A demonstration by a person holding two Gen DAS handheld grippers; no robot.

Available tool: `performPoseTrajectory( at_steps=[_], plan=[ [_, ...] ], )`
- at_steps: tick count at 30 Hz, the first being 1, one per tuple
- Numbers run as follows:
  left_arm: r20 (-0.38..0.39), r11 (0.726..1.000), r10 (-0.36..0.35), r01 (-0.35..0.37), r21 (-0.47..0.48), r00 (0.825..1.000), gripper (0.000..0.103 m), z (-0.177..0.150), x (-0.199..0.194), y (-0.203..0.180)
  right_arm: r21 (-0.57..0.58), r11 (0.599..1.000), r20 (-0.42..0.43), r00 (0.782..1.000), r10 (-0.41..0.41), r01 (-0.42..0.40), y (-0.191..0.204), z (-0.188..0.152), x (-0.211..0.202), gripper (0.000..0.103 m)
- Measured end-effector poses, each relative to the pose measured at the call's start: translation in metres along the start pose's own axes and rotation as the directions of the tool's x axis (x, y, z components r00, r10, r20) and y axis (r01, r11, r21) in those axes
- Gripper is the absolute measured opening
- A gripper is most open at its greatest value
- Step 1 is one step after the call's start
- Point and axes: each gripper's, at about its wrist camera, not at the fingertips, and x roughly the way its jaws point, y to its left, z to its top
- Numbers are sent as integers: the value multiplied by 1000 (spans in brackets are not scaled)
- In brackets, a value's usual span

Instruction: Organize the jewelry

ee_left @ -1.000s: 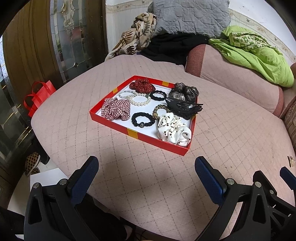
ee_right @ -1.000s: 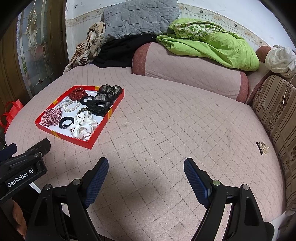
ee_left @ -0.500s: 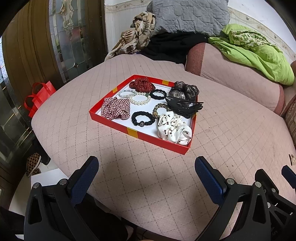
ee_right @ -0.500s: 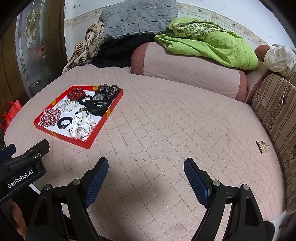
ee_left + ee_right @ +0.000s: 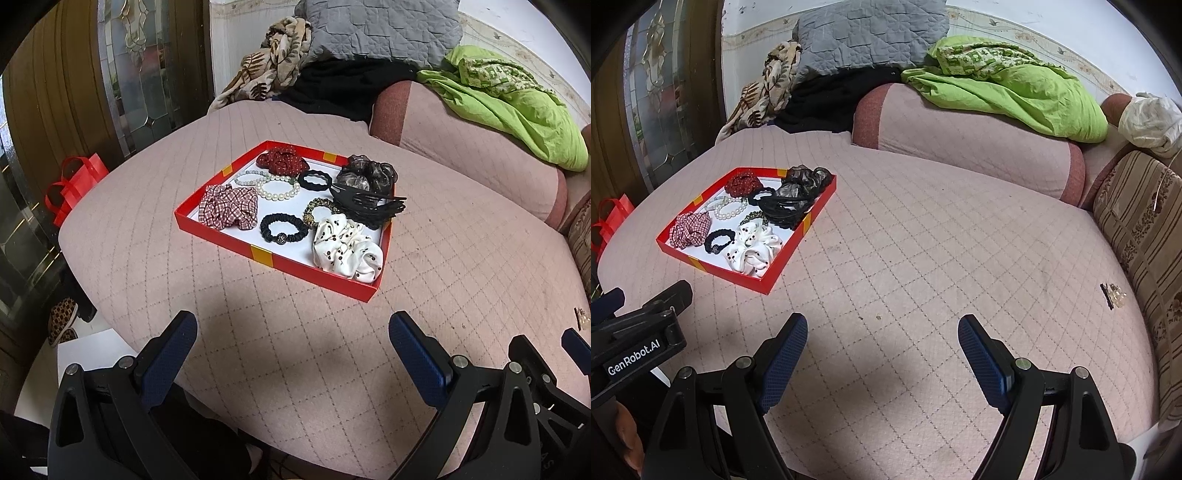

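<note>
**A:** Anything different from a second ago?

**B:** Nothing. My left gripper [image 5: 291, 334] and right gripper [image 5: 882, 338] hang where they were, jaws wide and empty. The red tray [image 5: 275, 258] of scrunchies and pearl bracelets [image 5: 277, 188] sits filled, centre frame.

**A:** Room to move?

**B:** Open quilted bed [image 5: 923, 236] right of the tray; a small clip [image 5: 1112, 295] lies far right, near the striped cushion [image 5: 1145, 236].

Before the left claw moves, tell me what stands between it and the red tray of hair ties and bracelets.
Nothing visible does. Only bare pink quilted bedcover lies between the open left claw and the red cardboard tray. The right claw, also open, sits off to the side.
</note>
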Motion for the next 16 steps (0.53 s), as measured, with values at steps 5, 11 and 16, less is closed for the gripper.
performPoseTrajectory(
  at_steps=[5,11,16],
  plan=[
    [-6,1000,-12,12,-15,1000,103,0,1,1,10,1000,-3,1000,4,-4,-1,0,1,87],
    [-6,1000,-20,20,-16,1000,103,0,2,1,11,1000,-4,1000,10,-10,-1,-1,2,87],
    [-17,1000,6,-7,-24,1000,103,2,3,2,5,999,-24,999,36,-36,2,-1,6,87]
  ],
)
